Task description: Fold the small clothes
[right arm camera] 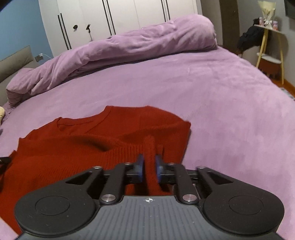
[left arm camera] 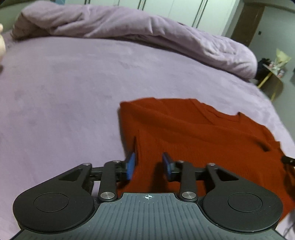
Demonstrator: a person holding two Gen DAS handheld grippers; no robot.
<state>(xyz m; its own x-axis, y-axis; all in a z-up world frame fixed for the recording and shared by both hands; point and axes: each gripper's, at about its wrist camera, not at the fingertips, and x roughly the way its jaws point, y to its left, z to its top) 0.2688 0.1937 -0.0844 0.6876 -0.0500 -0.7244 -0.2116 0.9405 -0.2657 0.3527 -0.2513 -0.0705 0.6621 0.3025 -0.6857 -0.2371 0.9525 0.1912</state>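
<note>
A dark red knitted sweater (left arm camera: 193,129) lies on the purple bed, collar away from me; it also shows in the right wrist view (right arm camera: 83,145). My left gripper (left arm camera: 149,166) is open over the sweater's near left edge, with red cloth between its blue pads (left arm camera: 131,167) and a raised fold by the left pad. My right gripper (right arm camera: 149,167) is shut on a pinched ridge of the sweater's near right part. A tip of the other gripper shows at each frame's edge.
The purple bed sheet (left arm camera: 64,92) spreads all around the sweater. A rolled purple duvet (right arm camera: 129,48) lies along the far side. White wardrobes (right arm camera: 119,16) stand behind. A small side table with yellow legs (right arm camera: 267,44) stands past the bed's right edge.
</note>
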